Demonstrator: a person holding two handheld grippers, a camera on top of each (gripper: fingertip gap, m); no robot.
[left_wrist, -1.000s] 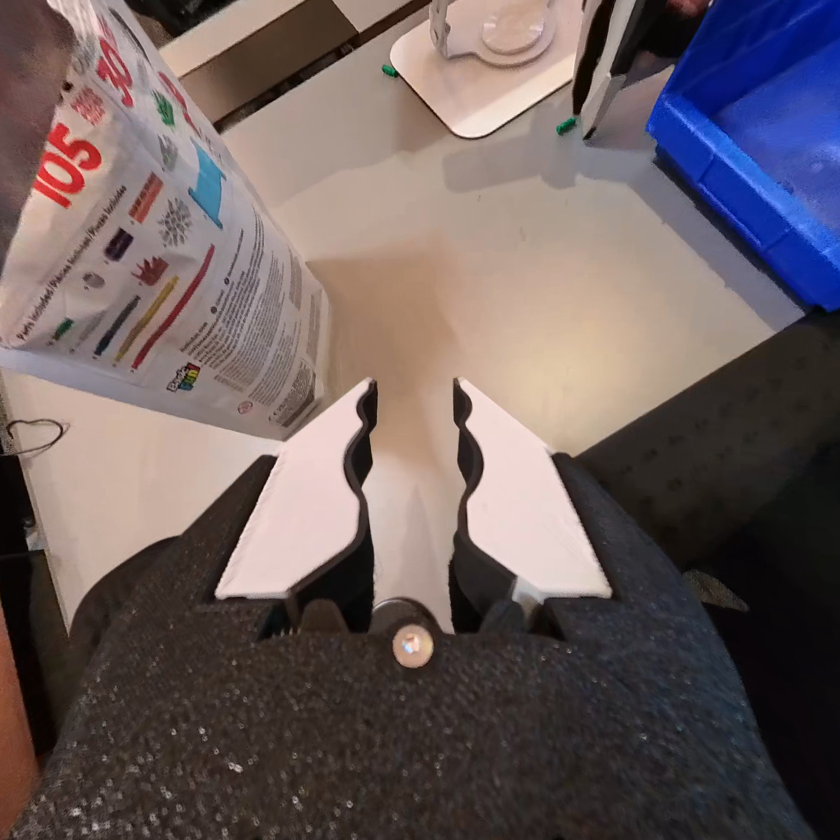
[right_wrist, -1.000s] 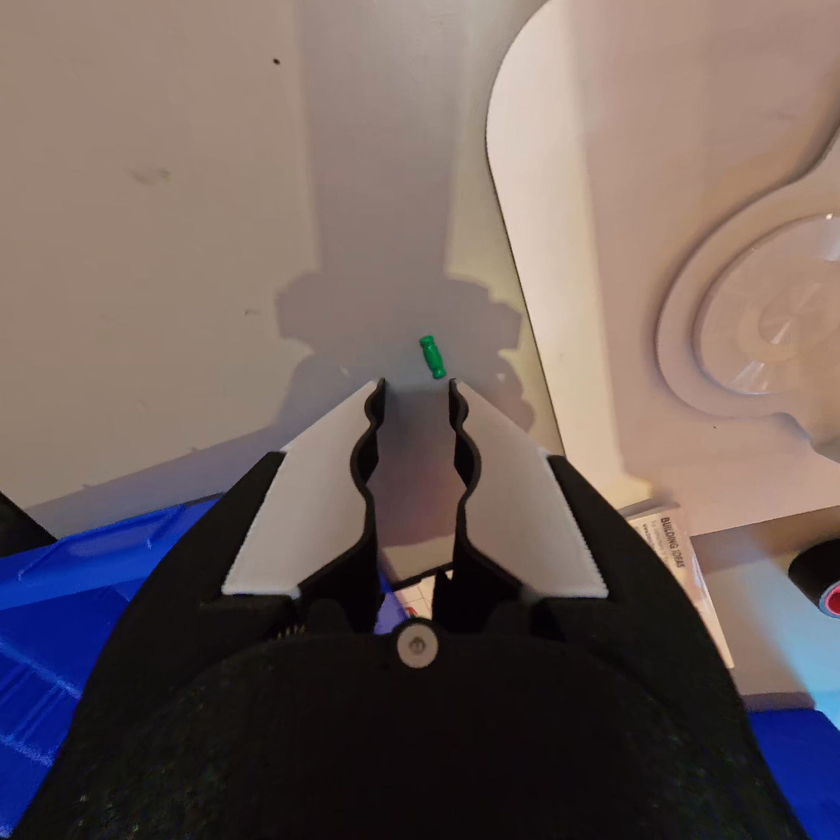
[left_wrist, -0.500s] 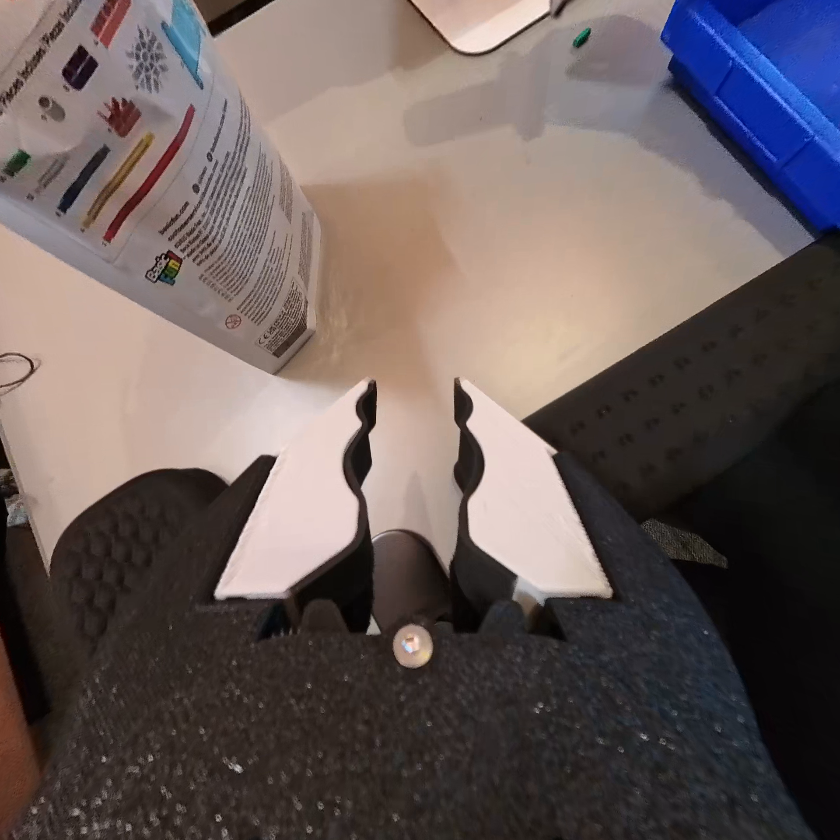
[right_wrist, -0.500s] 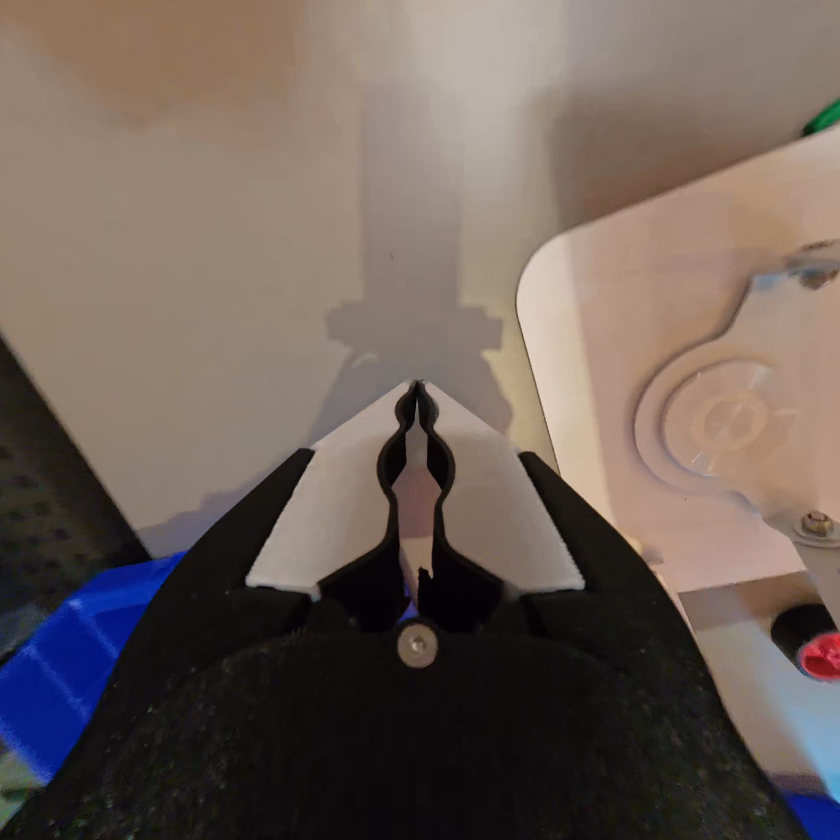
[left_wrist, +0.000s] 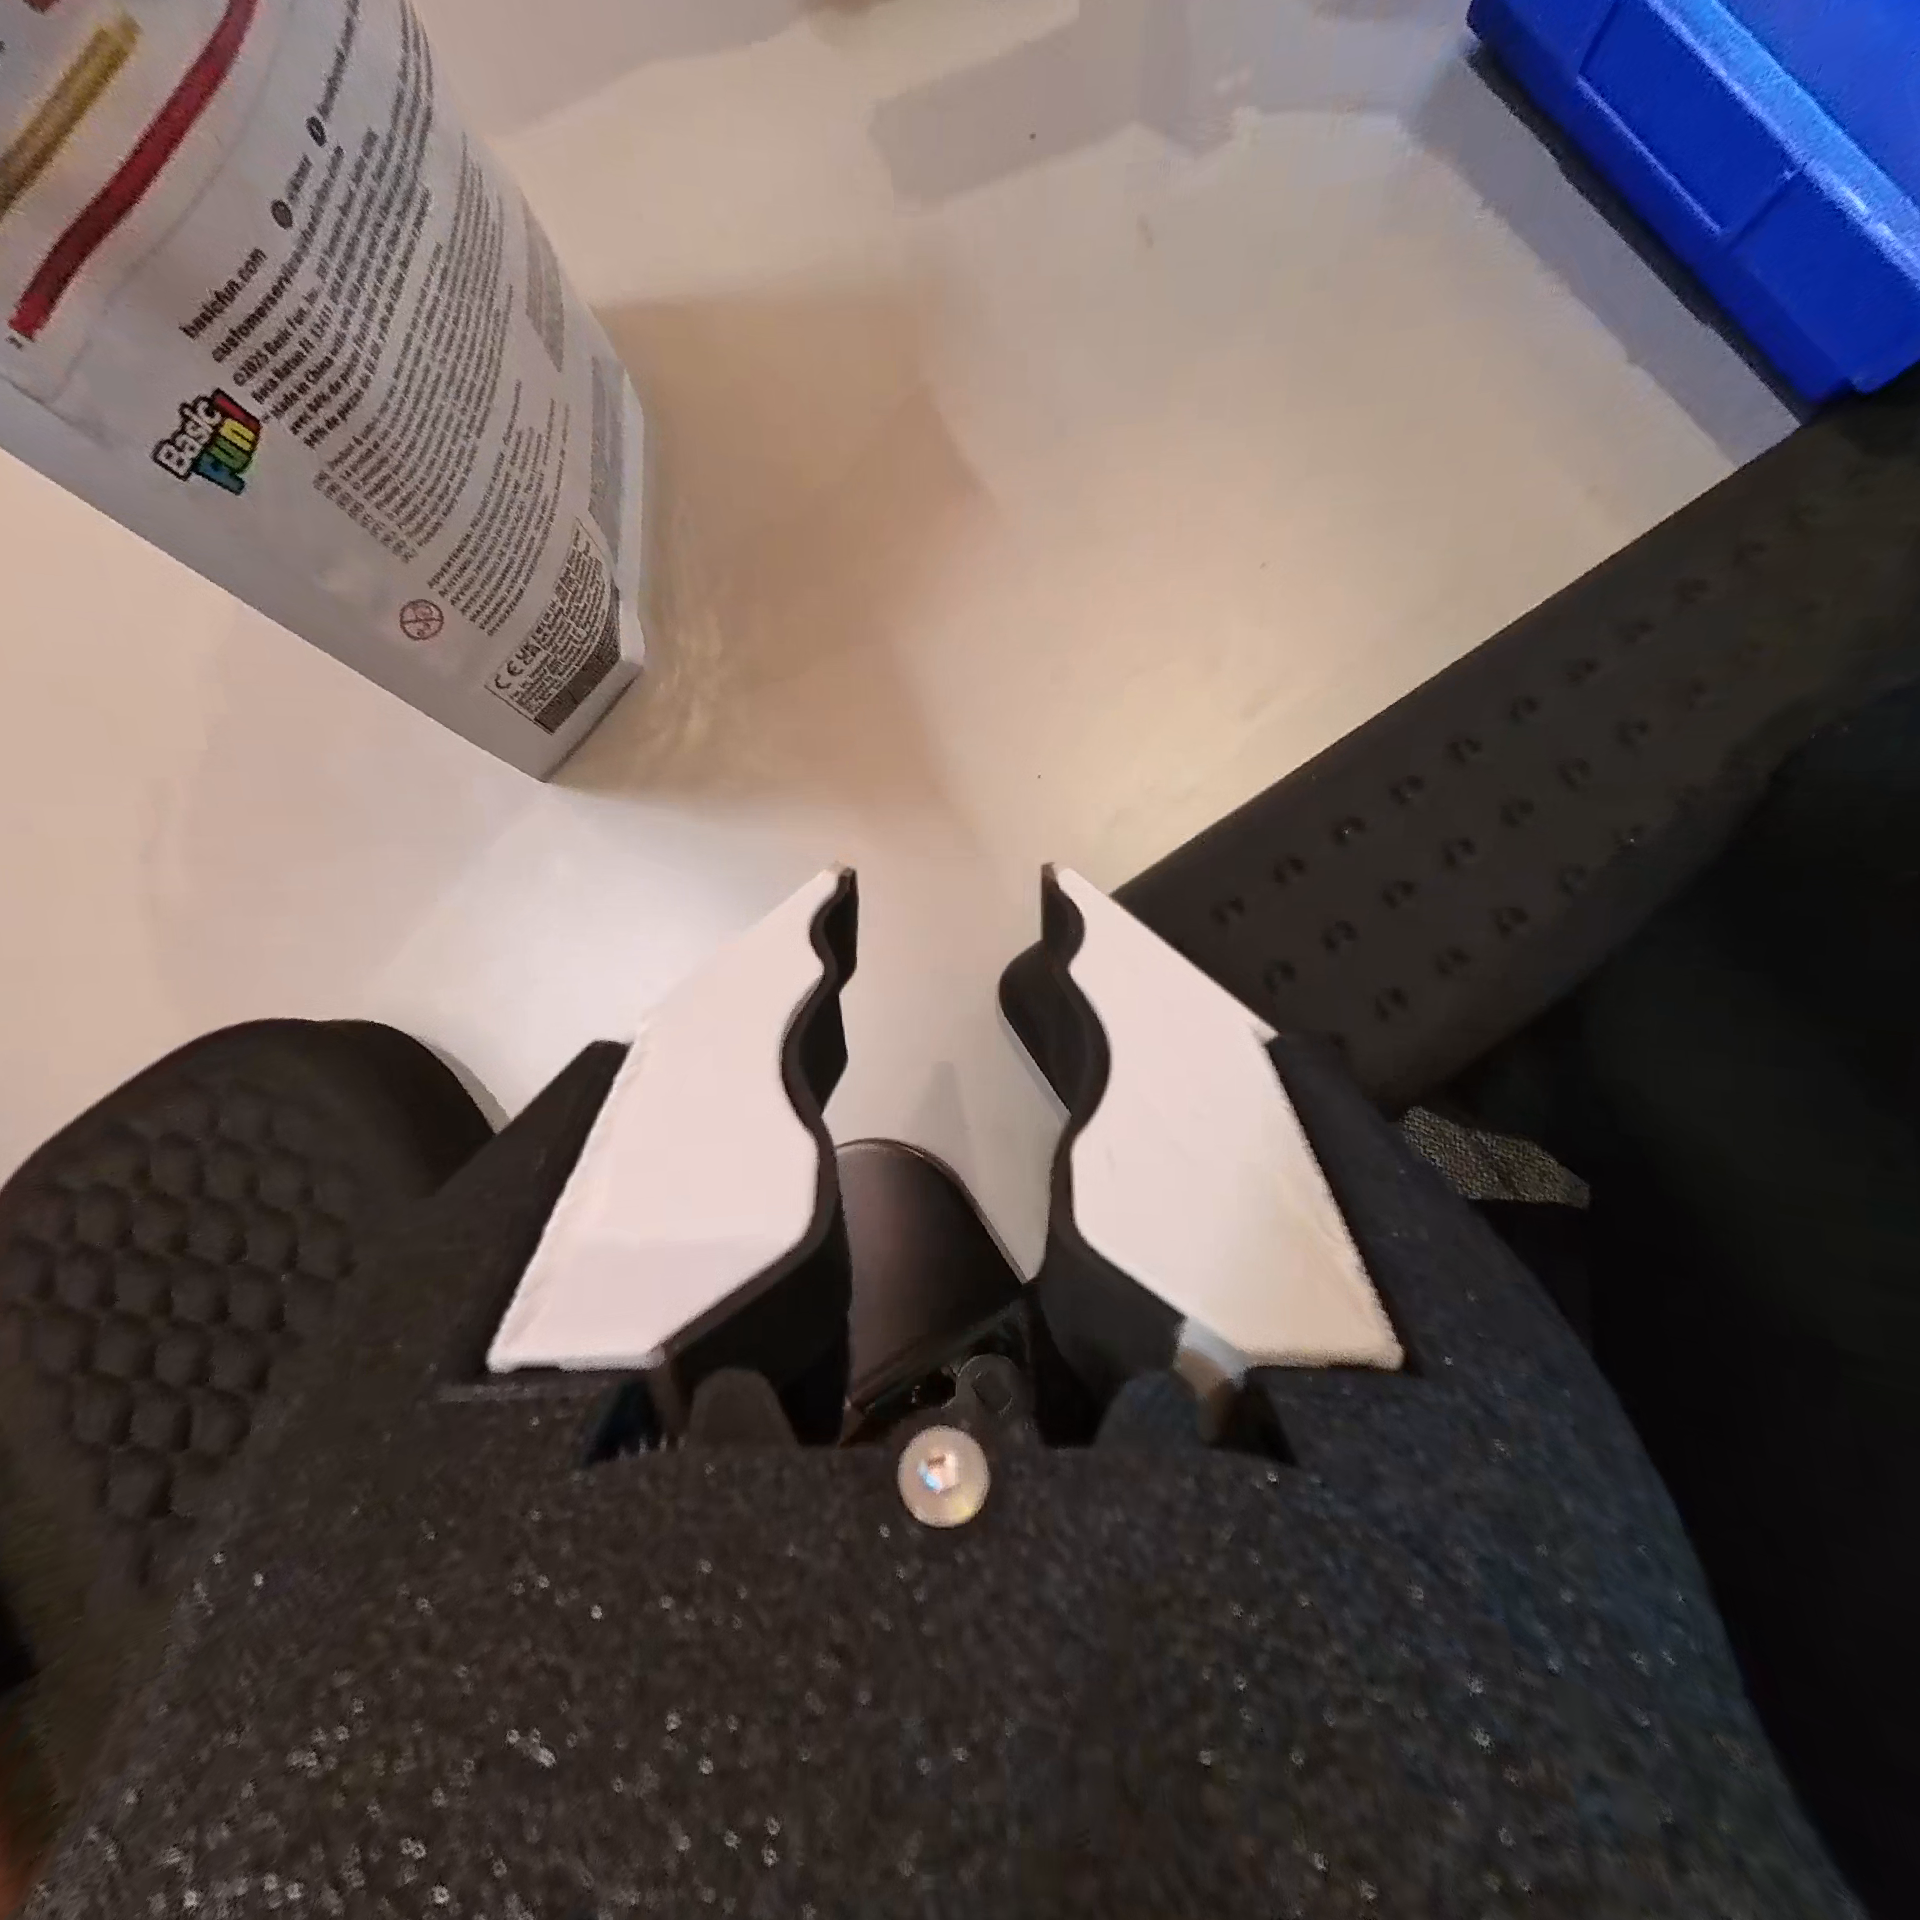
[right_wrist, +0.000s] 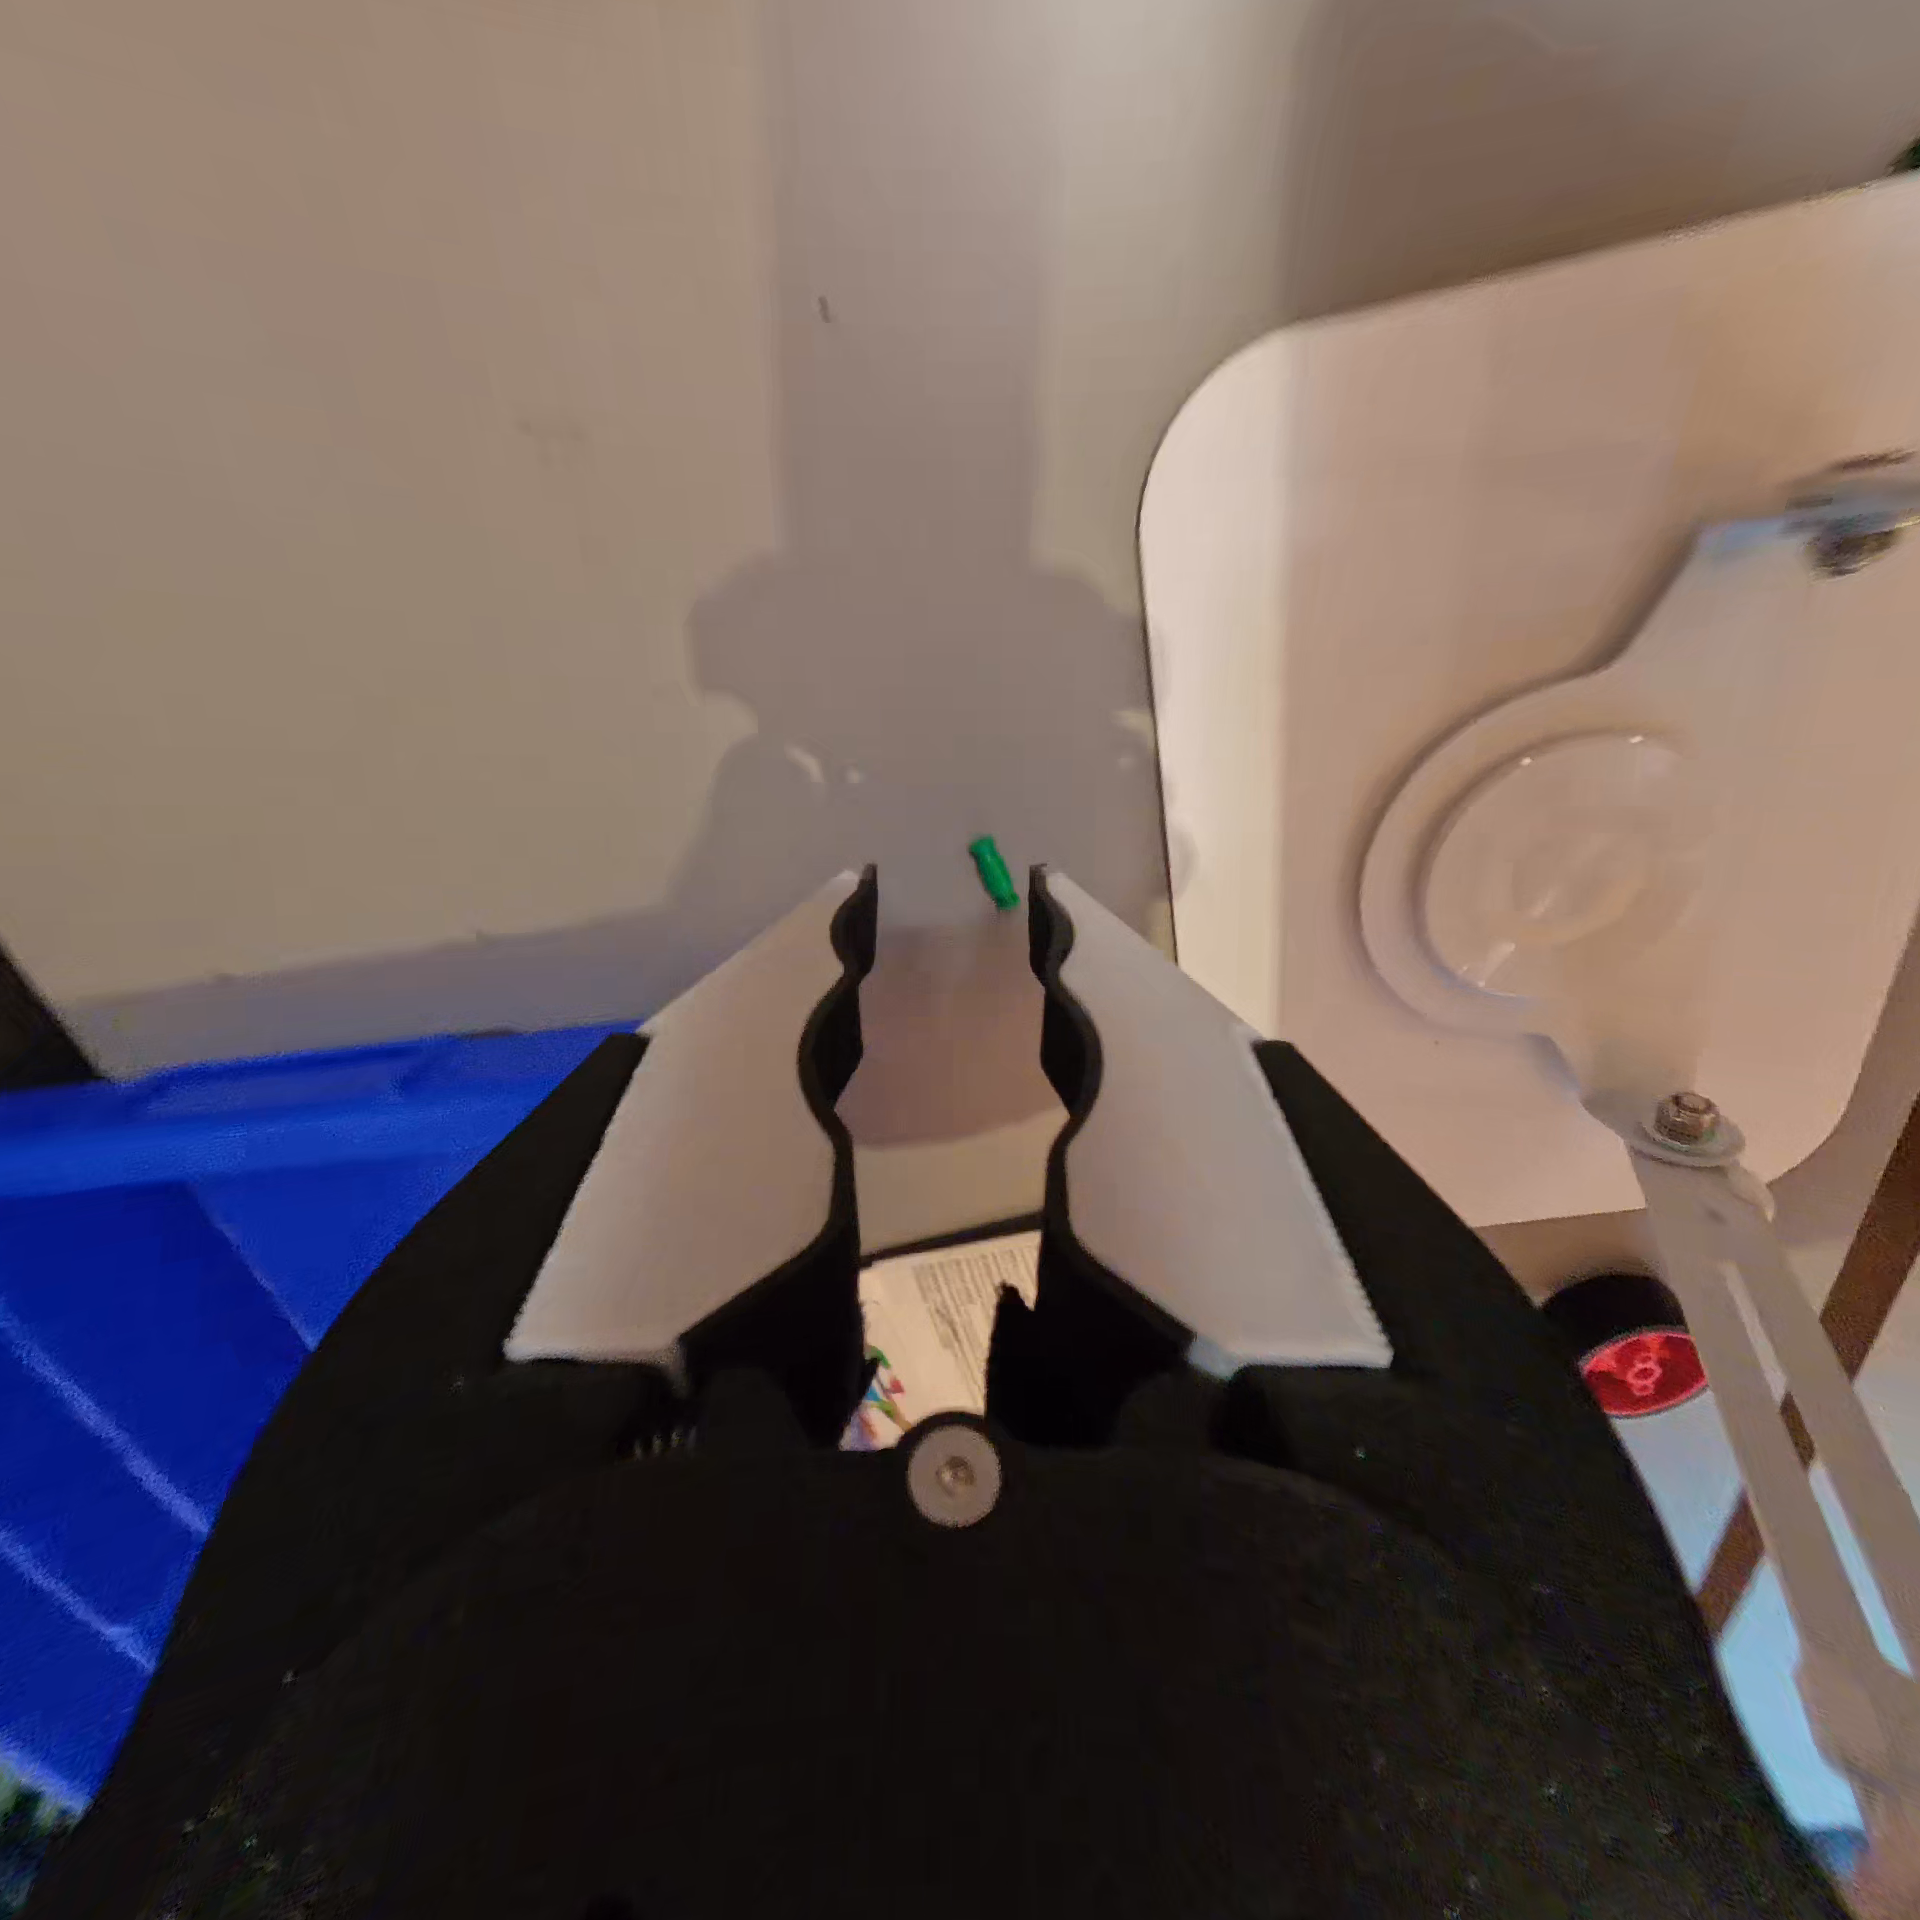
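Observation:
My right gripper (right_wrist: 952, 881) is open and empty. A small green plastic piece (right_wrist: 992, 873) lies on the pale table (right_wrist: 416, 520) right at its fingertips, close to the right finger, next to the edge of a white base plate (right_wrist: 1351, 499) with a clear round lens (right_wrist: 1569, 862). My left gripper (left_wrist: 948, 883) is open and empty over the near edge of the table (left_wrist: 1039, 364). A white printed box (left_wrist: 343, 343) stands to its upper left, apart from it.
A blue bin (left_wrist: 1725, 166) sits at the right in the left wrist view and at the lower left in the right wrist view (right_wrist: 187, 1247). A black chair part (left_wrist: 1507, 831) lies along the table edge. A black and red knob (right_wrist: 1631, 1351) and a printed leaflet (right_wrist: 945, 1288) are near the plate. Some 40 centimetres of space lies between my two pairs of fingers. The small green plastic piece (right_wrist: 992, 873) lies around 4 centimetres away from my right fingertips.
My right gripper shut half a second ago, with the green piece out of sight, and has opened again with the piece at its tips. My left gripper pulled back toward the table edge, still open.

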